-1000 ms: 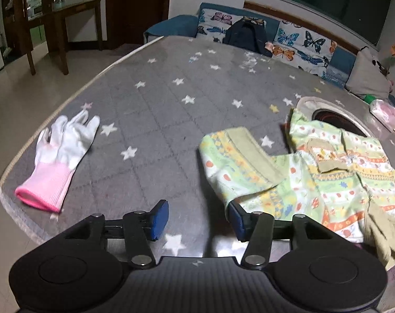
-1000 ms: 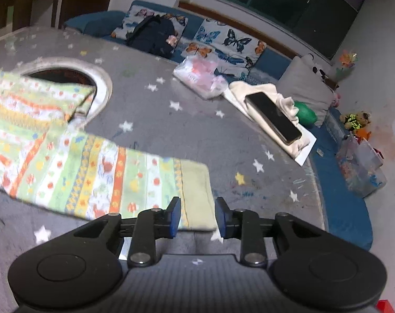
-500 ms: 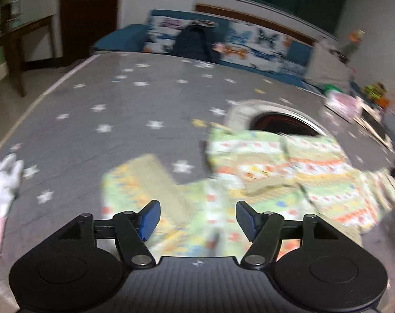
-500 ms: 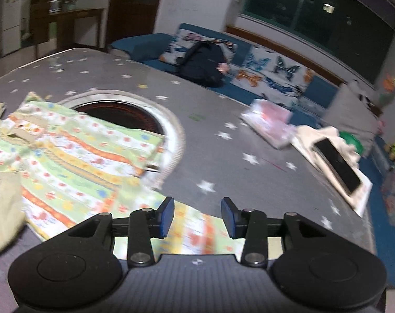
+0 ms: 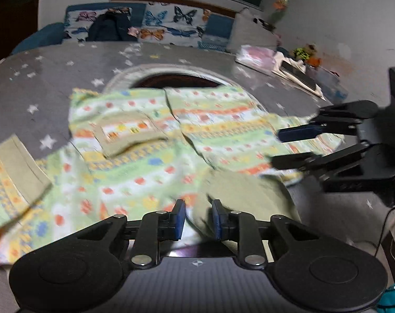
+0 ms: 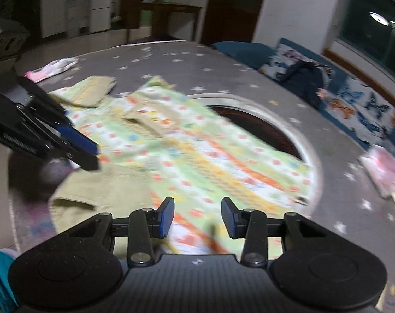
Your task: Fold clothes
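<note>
Green patterned garment [image 5: 150, 156], seemingly rumpled, spread across starry tabletop [image 5: 40, 83]

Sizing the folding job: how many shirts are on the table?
1: the patterned shirt, spread out and partly covering the round opening. More could lie out of view.

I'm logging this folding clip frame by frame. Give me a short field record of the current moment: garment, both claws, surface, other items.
garment: patterned green shirt, spread out and rumpled, partly over the round hole
left claw: jaws narrowly apart around the shirt's olive hem, grip unclear
right claw: open, above the shirt's edge
surface: grey star-print table
other items: pink glove, phone, pink bag
image: motion-blurred
</note>
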`<state>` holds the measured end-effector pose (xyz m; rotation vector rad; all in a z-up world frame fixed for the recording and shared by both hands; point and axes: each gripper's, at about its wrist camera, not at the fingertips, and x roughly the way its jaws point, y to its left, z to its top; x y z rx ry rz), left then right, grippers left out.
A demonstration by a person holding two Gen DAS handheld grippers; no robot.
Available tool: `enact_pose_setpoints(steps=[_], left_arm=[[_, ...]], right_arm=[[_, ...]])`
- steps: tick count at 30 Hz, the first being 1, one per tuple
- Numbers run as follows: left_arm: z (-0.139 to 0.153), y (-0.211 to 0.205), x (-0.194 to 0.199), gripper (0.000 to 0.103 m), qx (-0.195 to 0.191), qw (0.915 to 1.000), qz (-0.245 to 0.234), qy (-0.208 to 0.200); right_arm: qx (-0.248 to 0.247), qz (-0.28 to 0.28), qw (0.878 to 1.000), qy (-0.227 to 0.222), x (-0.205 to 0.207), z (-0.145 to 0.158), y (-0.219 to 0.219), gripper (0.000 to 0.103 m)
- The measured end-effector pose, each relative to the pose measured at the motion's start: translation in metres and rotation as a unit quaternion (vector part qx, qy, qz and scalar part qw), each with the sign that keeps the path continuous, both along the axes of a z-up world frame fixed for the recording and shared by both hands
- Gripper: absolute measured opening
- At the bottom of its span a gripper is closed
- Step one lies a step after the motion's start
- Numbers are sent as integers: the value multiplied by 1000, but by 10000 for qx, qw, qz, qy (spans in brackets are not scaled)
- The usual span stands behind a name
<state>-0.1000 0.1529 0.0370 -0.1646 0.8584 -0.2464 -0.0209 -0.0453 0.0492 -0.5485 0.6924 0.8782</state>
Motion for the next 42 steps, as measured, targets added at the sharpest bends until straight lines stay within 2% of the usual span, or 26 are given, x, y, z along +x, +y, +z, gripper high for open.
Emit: enact_pose_setpoints(steps=[3,5,8,11,15,20,22,23,24,25,27,30,33,35,37,40,42], left_arm=[[1,9,-8,27,-103,9999,5,-54],[8,22,-13,27,-101,9996,183,-191],[16,43,-16,29,93,9977,578,-356],[21,64,-14,37,280,9942,959,-399],[17,77,-4,39,815,9854,1434,-429],[0,88,8,39,986,9830,1520,-283],[-5,91,9,35,1088,9816,1541,-305],[-6,93,9,29,1102,9803,1609,-309],[-6,96,9,15,1115,9790,1677,-313],[-6,99,9,8,1122,9777,1746,-318],[-4,109,4,5,983,9762,1901,-350],[6,124,-12,4,1121,9659,2279,-501],[19,146,-34,4,1257,9494,2808,-636],[26,163,-49,4,1432,9350,3173,-679],[27,177,-59,4,1639,9205,3488,-646],[25,199,-71,4,1754,9029,3895,-480],[21,206,-76,4,1807,8966,4028,-341]], right_arm=[[-182,292,9993,135,-10,-14,14,40],[-330,450,9984,64,-19,-19,19,40],[-294,459,9985,-20,-21,-15,18,42],[-182,386,9991,-69,-19,-9,18,42],[-90,333,9994,-7,-14,-10,23,43],[-160,372,9991,92,-16,-20,29,44],[-151,353,9992,119,-16,-22,30,45],[-145,342,9992,126,-15,-22,30,45],[-141,332,9993,129,-15,-22,29,45],[-138,322,9993,132,-15,-23,29,47],[-139,315,9993,124,-16,-22,29,48],[-125,302,9994,133,-16,-22,28,48],[-102,284,9995,133,-15,-20,27,49],[-73,270,9995,123,-15,-19,26,49],[-34,251,9996,106,-14,-16,26,49],[26,208,9997,86,-14,-14,25,50],[43,178,9998,78,-13,-13,24,50]])
